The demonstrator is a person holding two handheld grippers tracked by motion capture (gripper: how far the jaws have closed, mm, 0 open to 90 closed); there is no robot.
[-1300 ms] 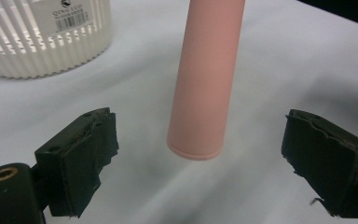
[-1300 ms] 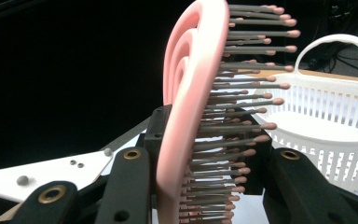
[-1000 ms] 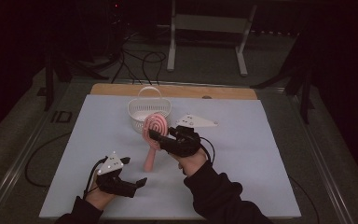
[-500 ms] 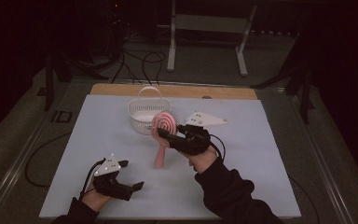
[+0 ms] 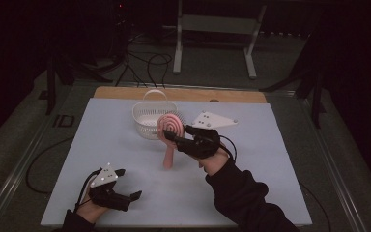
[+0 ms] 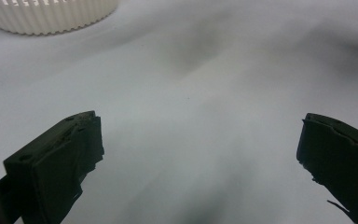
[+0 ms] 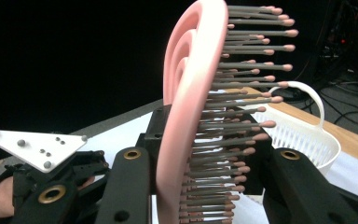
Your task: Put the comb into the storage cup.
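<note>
A dark room with cables on the floor surrounds the pale counter (image 5: 280, 159), whose far edge shows a wooden strip behind a white basket (image 5: 150, 121). Near the counter's middle, the right gripper (image 5: 174, 137) is clamped on a pink hairbrush (image 5: 169, 129), held upright, handle down, just in front of the basket. By the near left corner, the left gripper (image 5: 128, 183) rests low with jaws apart and nothing between them.

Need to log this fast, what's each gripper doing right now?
Left gripper: open, holding nothing.
Right gripper: shut on the pink hairbrush.
</note>
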